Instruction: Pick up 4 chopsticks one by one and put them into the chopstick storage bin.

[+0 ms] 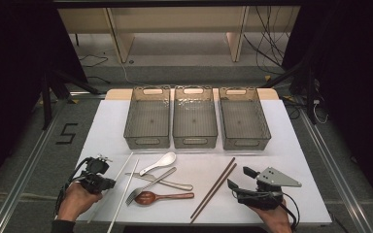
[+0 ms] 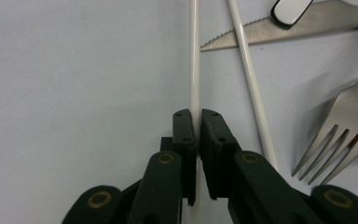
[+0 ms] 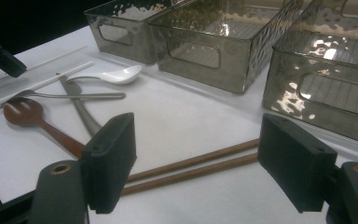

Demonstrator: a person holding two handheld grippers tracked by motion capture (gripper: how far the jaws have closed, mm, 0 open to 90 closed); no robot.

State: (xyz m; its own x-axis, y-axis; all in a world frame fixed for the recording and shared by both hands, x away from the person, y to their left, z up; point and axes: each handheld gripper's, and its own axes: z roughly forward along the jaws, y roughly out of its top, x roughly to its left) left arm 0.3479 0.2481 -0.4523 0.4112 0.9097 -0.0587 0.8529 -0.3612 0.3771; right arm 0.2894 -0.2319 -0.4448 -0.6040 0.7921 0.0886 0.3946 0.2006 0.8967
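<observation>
White worktop [image 1: 296,145] carried three smoked-plastic bins [image 1: 194,124] in a row at its far side, all empty. Cutlery lay on the near side of the bins. Left tool [image 2: 197,123] was clenched on the outer white chopstick [image 2: 195,60], its long axis running bin-ward. Right tool [image 3: 196,163] stood released above the brown chopsticks [image 3: 200,165].

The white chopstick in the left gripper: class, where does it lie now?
In the high view the white chopstick lies left of the fork, beside its twin; the left gripper has closed on it.
</observation>
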